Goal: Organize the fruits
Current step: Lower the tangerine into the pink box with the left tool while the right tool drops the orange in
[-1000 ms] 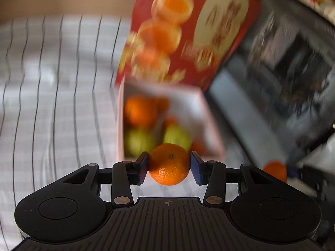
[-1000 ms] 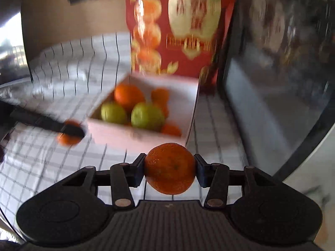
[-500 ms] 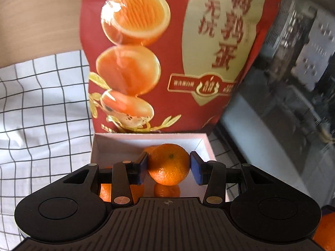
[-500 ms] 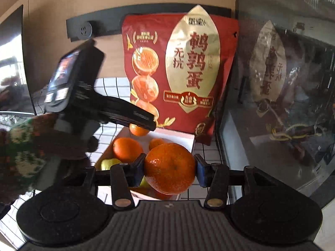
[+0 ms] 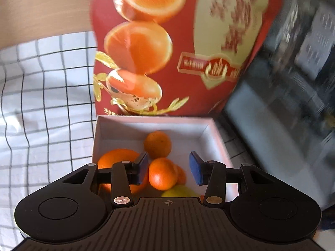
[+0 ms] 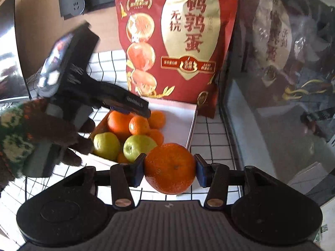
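The box's (image 6: 191,125) right half lies bare; fruit (image 6: 125,133) crowds its left. The red bag (image 6: 178,41) walls the back, a glass-fronted appliance (image 6: 282,104) the right, and the left tool (image 6: 134,106) hangs over the fruit.

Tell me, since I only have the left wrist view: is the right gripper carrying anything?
Observer: Yes. The right gripper is shut on an orange.
Operator: Is it over the box?
Observer: It doesn't look so. The orange sits in front of the near corner of the box, seemingly above the cloth.
Operator: I see one green fruit in there. Any more?
Observer: There are two green fruits, one beside the other, along the box's near side.
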Demonstrator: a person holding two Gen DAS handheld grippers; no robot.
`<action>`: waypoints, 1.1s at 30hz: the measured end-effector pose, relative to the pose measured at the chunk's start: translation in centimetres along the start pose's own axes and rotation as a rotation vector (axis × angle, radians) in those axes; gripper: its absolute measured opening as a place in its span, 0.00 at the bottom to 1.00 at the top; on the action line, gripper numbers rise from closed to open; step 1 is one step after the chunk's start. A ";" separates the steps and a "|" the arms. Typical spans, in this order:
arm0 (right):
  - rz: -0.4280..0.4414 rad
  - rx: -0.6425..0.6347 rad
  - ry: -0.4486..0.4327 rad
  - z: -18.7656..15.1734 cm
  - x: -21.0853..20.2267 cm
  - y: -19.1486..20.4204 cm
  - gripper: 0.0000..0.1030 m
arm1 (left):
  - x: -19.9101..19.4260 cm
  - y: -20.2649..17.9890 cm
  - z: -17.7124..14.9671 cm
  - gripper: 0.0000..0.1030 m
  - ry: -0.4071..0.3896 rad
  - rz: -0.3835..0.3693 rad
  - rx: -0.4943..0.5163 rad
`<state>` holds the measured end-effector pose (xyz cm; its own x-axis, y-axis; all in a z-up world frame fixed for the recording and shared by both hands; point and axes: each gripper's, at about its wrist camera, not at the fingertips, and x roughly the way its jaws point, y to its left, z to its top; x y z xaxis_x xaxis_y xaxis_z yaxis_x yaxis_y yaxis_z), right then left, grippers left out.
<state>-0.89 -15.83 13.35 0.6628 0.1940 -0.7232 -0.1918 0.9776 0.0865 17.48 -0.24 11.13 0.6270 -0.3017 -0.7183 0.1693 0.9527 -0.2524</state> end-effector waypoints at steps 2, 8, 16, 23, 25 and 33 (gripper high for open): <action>0.001 -0.004 0.014 -0.1 0.4 0.3 0.46 | -1.7 1.3 -0.7 0.47 -0.026 -0.029 -0.047; 0.011 -0.018 0.033 -0.1 1.5 1.1 0.46 | -7.2 5.4 -6.4 0.46 0.018 0.002 -0.113; 0.074 -0.013 0.039 4.0 5.0 3.3 0.46 | -12.8 10.2 -14.5 0.46 0.143 0.065 -0.268; 0.163 0.091 0.072 11.4 10.9 5.5 0.46 | -17.5 9.1 -14.3 0.46 0.034 0.167 -0.155; 0.161 0.124 0.098 12.9 12.9 5.7 0.46 | -18.5 8.9 -14.2 0.46 0.010 0.175 -0.152; 0.115 0.175 0.162 13.5 17.6 6.7 0.53 | -18.6 7.8 -13.8 0.46 -0.010 0.176 -0.131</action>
<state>19.26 -4.82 10.44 0.5166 0.3031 -0.8008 -0.1218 0.9517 0.2817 -3.36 12.29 13.52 0.6456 -0.1298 -0.7526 -0.0434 0.9776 -0.2059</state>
